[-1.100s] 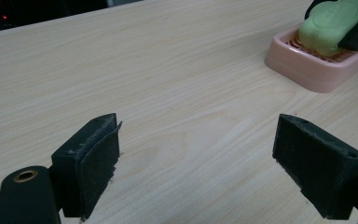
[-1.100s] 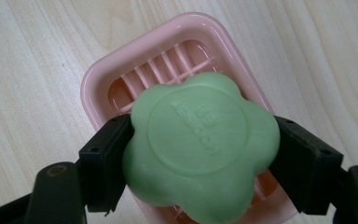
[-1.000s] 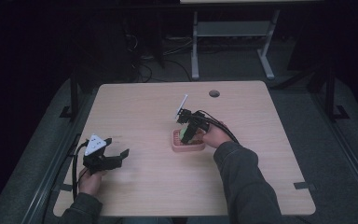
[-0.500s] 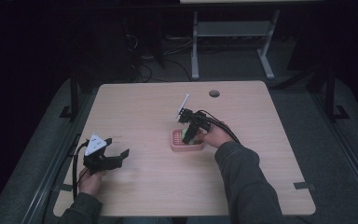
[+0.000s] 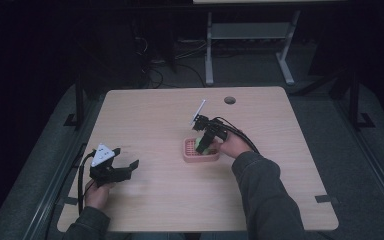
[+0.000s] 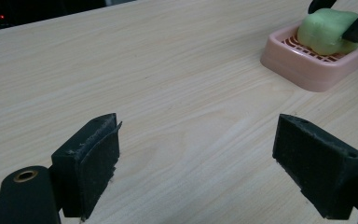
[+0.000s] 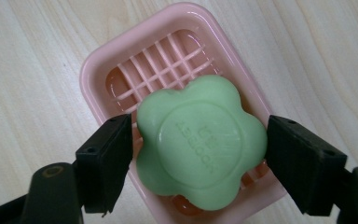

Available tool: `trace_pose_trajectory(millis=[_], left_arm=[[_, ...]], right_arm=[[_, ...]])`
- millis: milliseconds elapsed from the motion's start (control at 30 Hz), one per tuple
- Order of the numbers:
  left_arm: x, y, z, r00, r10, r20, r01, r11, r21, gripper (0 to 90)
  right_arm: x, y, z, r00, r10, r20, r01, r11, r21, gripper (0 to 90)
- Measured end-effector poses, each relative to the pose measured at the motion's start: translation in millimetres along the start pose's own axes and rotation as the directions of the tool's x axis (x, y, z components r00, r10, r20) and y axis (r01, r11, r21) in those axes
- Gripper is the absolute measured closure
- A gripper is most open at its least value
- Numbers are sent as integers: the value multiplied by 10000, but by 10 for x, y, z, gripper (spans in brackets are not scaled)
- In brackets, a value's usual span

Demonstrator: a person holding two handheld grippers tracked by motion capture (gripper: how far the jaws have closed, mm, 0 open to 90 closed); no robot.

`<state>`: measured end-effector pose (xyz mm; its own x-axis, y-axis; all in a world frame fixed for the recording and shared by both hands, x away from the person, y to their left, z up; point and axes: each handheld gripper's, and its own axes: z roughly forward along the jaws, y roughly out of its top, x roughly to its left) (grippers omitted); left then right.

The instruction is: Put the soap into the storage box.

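Green flower-shaped soap (image 7: 199,141) sits between the right gripper (image 7: 198,154) pads, both touching its sides, over the pink slatted soap dish (image 7: 121,51) on the wooden table (image 5: 155,125). The left gripper (image 6: 209,154) stands well apart from the dish, its pads spread wide around bare wood.

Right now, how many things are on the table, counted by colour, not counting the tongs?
Green: 1, the flower-shaped soap, between the right tongs.
Pink: 1, the soap dish under it.
Total: 2.
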<state>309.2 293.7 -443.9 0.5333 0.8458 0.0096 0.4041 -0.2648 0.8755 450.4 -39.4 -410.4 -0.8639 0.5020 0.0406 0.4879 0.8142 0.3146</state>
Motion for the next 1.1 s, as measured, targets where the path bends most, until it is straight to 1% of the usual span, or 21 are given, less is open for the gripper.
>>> trace_pose_trajectory(millis=[167, 233, 333, 533, 633, 767, 1067, 1100], left_arm=[[-1, 1, 1, 10000, 63, 10, -63, 10000, 55, 141], [0, 1, 1, 10000, 75, 16, -75, 9999, 81, 140], [-2, 1, 1, 10000, 90, 15, -90, 9999, 100, 140], [-7, 0, -7, 9999, 91, 49, -91, 9999, 94, 140], [-17, -5, -6, 9999, 128, 37, -129, 9999, 87, 140], [-15, -5, -6, 10000, 87, 45, -87, 9999, 99, 140], [-19, -8, -2, 9999, 149, 76, -149, 9998, 101, 140], [-19, -8, -2, 9999, 146, 76, -147, 9998, 98, 140]], right_arm=[[-3, -23, -44, 9999, 55, -121, -57, 9999, -137, 223], [-5, -46, -67, 9998, 62, -176, -68, 9994, -348, 223], [-19, -96, -94, 9992, 211, -326, -229, 9982, -562, 223], [-43, -184, -168, 9981, 421, -452, -458, 9953, -853, 217], [-37, -208, -231, 9978, 490, -452, -533, 9936, -996, 214], [-24, -239, -311, 9980, 466, -426, -516, 9910, -1236, 212], [-27, -317, -394, 9981, 484, -387, -530, 9903, -1281, 207], [-28, -327, -403, 9977, 544, -401, -592, 9900, -1284, 207]])
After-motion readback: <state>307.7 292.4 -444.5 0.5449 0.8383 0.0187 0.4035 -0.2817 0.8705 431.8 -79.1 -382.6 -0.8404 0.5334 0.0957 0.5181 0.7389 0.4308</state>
